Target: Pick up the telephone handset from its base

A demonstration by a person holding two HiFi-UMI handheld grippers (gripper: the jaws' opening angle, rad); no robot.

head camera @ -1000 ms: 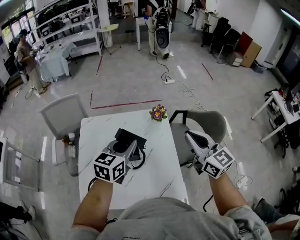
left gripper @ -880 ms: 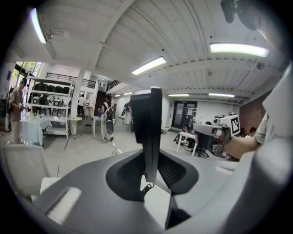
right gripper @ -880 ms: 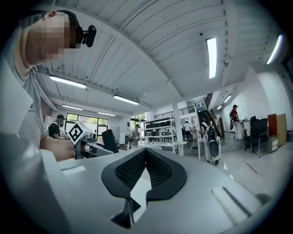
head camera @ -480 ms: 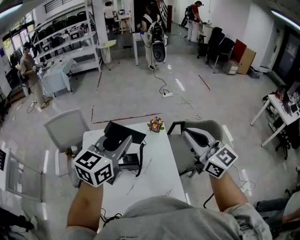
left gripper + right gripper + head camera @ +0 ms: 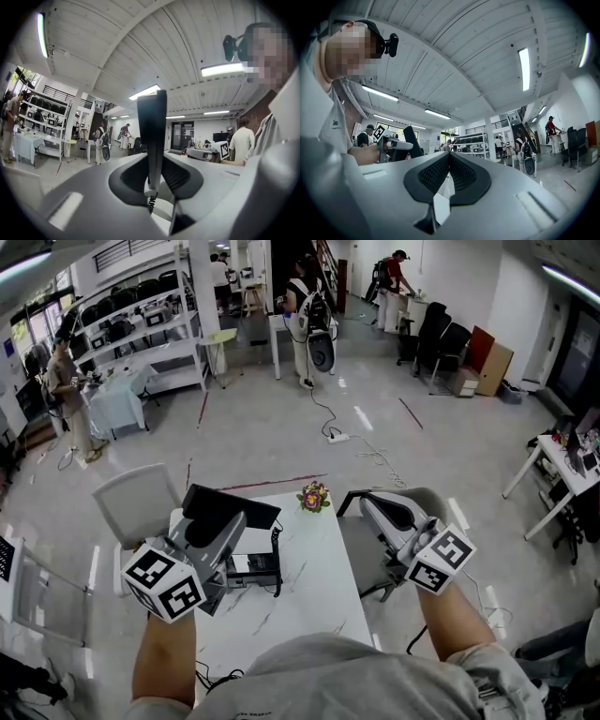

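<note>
The black telephone handset (image 5: 234, 505) hangs in the air above the white table (image 5: 309, 568), with my left gripper (image 5: 217, 529) shut on it. In the left gripper view the handset (image 5: 152, 136) stands edge-on between the two pads, and its coiled cord (image 5: 151, 204) hangs below. The black telephone base (image 5: 251, 568) sits on the table under the gripper, with the cord running down to it. My right gripper (image 5: 373, 507) is raised to the right of the table, off its edge. Its pads (image 5: 459, 174) are pressed together with nothing between them.
A small pot of flowers (image 5: 314, 496) stands at the table's far edge. A grey chair (image 5: 131, 498) is at the far left of the table and another chair (image 5: 361, 554) at its right. People stand far off by shelves and desks.
Both grippers have risen. The left one has lifted the handset off the base and drifted left in the head view; the base now shows bare on the table.
</note>
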